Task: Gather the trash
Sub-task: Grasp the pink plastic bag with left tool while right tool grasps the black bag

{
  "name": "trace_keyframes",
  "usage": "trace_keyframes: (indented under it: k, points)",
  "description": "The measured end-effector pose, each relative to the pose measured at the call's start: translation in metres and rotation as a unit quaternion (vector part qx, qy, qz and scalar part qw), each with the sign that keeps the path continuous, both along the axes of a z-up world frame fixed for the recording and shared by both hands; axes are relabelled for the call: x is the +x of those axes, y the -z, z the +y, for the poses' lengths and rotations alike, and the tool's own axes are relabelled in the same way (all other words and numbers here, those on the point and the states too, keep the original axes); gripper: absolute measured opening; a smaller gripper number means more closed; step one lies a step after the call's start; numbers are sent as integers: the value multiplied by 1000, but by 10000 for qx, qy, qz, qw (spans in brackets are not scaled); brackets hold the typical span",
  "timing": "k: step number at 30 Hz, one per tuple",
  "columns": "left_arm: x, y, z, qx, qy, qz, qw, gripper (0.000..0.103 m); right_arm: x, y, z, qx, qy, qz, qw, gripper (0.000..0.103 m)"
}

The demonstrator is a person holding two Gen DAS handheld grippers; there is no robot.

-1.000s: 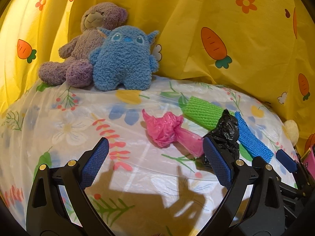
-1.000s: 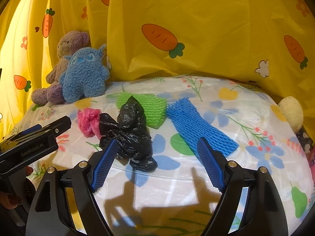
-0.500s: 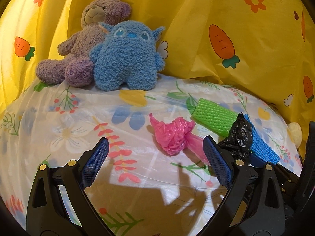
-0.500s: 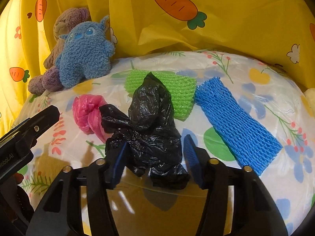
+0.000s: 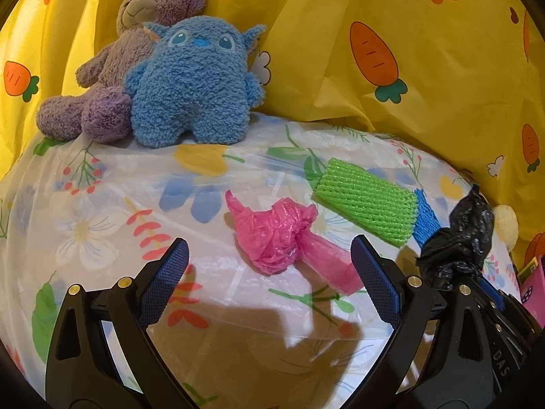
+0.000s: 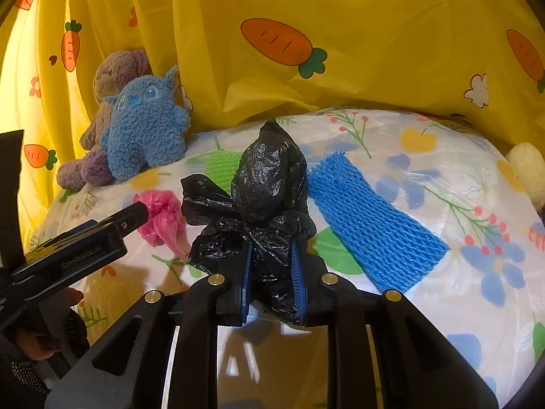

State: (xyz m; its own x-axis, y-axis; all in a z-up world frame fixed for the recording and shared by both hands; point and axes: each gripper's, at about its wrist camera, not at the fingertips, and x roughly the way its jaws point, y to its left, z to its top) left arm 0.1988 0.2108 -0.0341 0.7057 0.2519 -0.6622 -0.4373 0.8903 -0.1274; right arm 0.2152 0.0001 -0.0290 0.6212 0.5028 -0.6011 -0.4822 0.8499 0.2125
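the desk [image 5: 102,204], under a glossy flowered cover, carries all the trash in a loose row, with two plush toys [image 5: 190,85] at its far left edge against the yellow curtain [image 6: 374,51]. my right tongs [image 6: 270,279] are closing on the black bag [image 6: 269,184], whose lower folds sit between the blue pads and are already pinched there; the bag stands tall, its long axis running away from me toward the curtain, and i judge it ready to lift. my left tongs [image 5: 269,279] are spread wide with nothing in them, and the pink bag [image 5: 282,235] lies just beyond and right of their middle, its long axis slanting down toward the right pad, so this hand is the nearer one for it. the blue net [image 6: 371,221] lies flat just right of the black bag, stretched from far left to near right. the green net [image 5: 368,201] is mostly hidden behind the black bag in the right view. i cannot tell whether the black bag's base is clear of the desk, since my own tongs cover it. a pale lump [image 6: 526,167] at the right edge is cut off and unclear.
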Motion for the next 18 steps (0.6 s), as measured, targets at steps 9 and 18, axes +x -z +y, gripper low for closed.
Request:
trace_keyframes:
  k: [9, 18]
  points:
    - [32, 13, -2, -50, 133, 376, 9992, 71, -18, -10, -34, 60, 128, -258, 9996, 22]
    - [39, 25, -3, -85, 293, 560, 9980, 52, -19, -4, -57, 61, 353, -231, 9991, 22]
